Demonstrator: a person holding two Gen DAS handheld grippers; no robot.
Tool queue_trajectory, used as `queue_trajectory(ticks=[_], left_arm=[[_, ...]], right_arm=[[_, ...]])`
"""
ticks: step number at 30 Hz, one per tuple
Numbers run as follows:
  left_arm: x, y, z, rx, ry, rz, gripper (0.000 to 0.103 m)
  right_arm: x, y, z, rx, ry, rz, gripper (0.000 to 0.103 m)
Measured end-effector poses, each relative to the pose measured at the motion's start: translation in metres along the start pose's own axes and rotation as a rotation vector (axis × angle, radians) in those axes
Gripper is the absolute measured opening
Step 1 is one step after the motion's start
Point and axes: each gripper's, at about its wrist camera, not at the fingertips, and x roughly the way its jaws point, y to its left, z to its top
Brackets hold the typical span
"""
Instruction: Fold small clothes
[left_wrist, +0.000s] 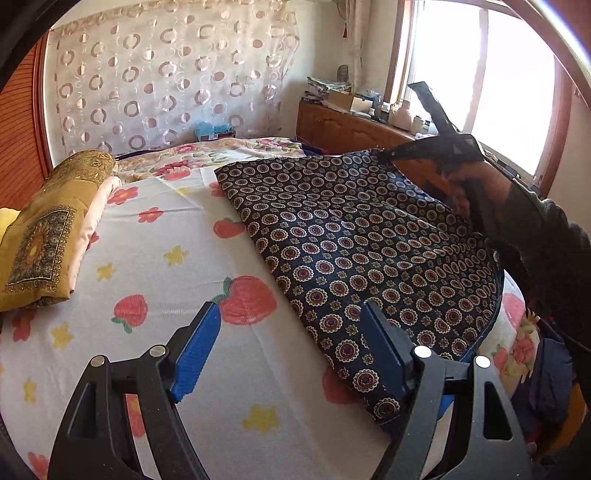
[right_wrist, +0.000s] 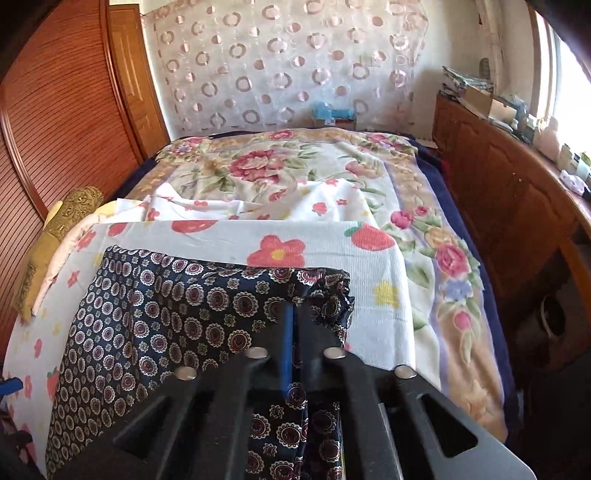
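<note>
A dark navy cloth (left_wrist: 351, 229) printed with round medallions lies spread on the strawberry-print sheet (left_wrist: 166, 229). My left gripper (left_wrist: 290, 310) hovers open above its near left edge. The right blue pad (left_wrist: 380, 343) is over the cloth and the left one is over bare sheet. My right gripper (right_wrist: 293, 308) is shut on the far right corner of the cloth (right_wrist: 166, 306) and holds that bunched corner up off the sheet (right_wrist: 325, 236). In the left wrist view the right gripper (left_wrist: 395, 152) is held by a hand (left_wrist: 491, 192) at the far right.
A folded gold-patterned cloth (left_wrist: 48, 236) rests on pale folded items at the sheet's left edge. A floral blanket (right_wrist: 277, 166) covers the bed beyond. A wooden cabinet (right_wrist: 498, 192) with clutter runs along the right, and a slatted wooden wardrobe (right_wrist: 55, 110) stands on the left.
</note>
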Motion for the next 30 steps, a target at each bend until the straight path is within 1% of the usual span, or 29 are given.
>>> queue_trajectory(ticks=[2,4,7,9,10,12,13,14,15,16,17,19,21,25,27,30], left_arm=[[0.0,0.0,0.0,0.001,-0.002,-0.001,0.079],[0.0,0.0,-0.001,0.003,0.0,-0.001,0.079],[0.002,-0.003,-0.002,0.01,0.007,-0.001,0.079],[0.001,-0.003,-0.003,0.013,0.008,-0.001,0.079],[0.001,-0.004,-0.003,0.014,0.009,0.0,0.079],[0.001,-0.004,-0.002,0.014,0.011,0.0,0.079],[0.001,-0.004,-0.002,0.014,0.011,0.0,0.079],[0.001,-0.004,-0.003,0.014,0.01,-0.001,0.079],[0.001,-0.004,-0.002,0.014,0.01,0.0,0.079],[0.001,-0.004,-0.003,0.013,0.01,0.001,0.079],[0.001,-0.005,-0.002,0.013,0.012,0.001,0.079],[0.002,-0.006,-0.002,0.012,0.014,-0.003,0.079],[0.002,-0.006,-0.003,0.016,0.014,-0.004,0.079],[0.002,-0.008,-0.004,0.025,0.021,-0.008,0.079],[0.003,-0.008,-0.006,0.023,0.027,-0.01,0.079],[0.004,-0.009,-0.008,0.027,0.039,-0.018,0.079]], right_arm=[[-0.01,0.0,-0.005,-0.011,-0.051,-0.044,0.001],[-0.012,-0.006,-0.006,0.01,-0.077,-0.102,0.001],[-0.006,-0.013,-0.004,0.02,-0.046,-0.136,0.001],[-0.006,-0.013,-0.004,0.008,-0.035,-0.135,0.002],[-0.007,-0.013,-0.004,0.003,-0.03,-0.129,0.007],[-0.015,-0.012,-0.005,-0.011,-0.03,-0.134,0.009],[-0.022,-0.011,-0.007,-0.023,-0.031,-0.123,0.011],[-0.03,-0.005,-0.009,-0.034,-0.036,-0.113,0.016],[-0.039,-0.003,-0.014,-0.044,-0.047,-0.105,0.019],[-0.047,0.002,-0.017,-0.054,-0.055,-0.099,0.026],[-0.054,0.006,-0.023,-0.067,-0.059,-0.094,0.031],[-0.071,0.009,-0.043,-0.088,-0.058,-0.09,0.035],[-0.081,0.011,-0.065,-0.101,-0.039,-0.106,0.035],[-0.1,0.011,-0.107,-0.095,-0.021,-0.076,0.035],[-0.11,0.008,-0.121,-0.078,-0.019,-0.073,0.035],[-0.118,0.004,-0.143,-0.055,-0.007,-0.072,0.04]])
